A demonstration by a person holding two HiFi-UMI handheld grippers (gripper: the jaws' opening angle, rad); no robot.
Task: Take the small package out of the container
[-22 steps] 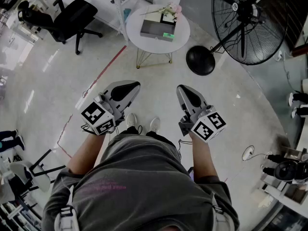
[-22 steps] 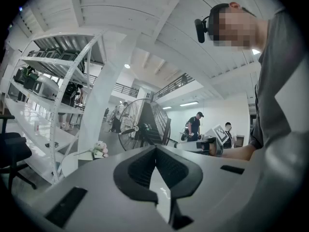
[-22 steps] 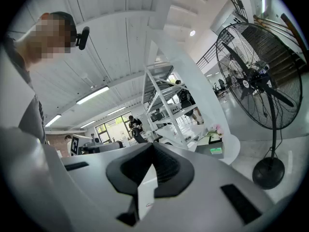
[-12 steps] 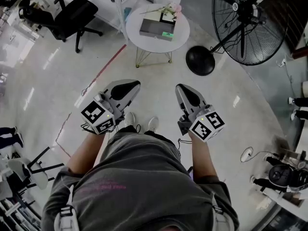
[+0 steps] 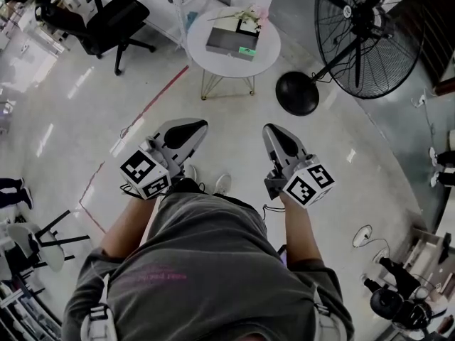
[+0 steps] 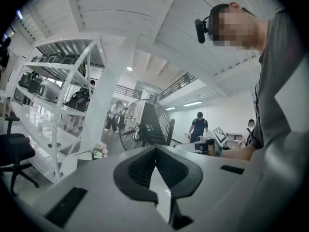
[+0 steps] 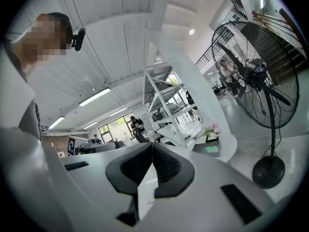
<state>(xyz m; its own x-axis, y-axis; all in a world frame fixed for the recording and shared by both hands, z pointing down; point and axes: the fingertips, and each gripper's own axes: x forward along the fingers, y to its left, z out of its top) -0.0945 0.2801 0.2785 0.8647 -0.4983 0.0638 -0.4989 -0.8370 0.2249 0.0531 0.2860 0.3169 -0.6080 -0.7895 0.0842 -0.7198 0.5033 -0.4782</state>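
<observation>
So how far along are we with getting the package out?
Nothing looks done yet. The grey container sits on the round table, well ahead of the standing person. The left gripper and right gripper are both shut, with nothing visibly held. Left: approach the table, find the package, not visible from here, and lift it out.

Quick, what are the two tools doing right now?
Left tool: closed, nothing in it.
Right tool: closed, nothing clearly held.
</observation>
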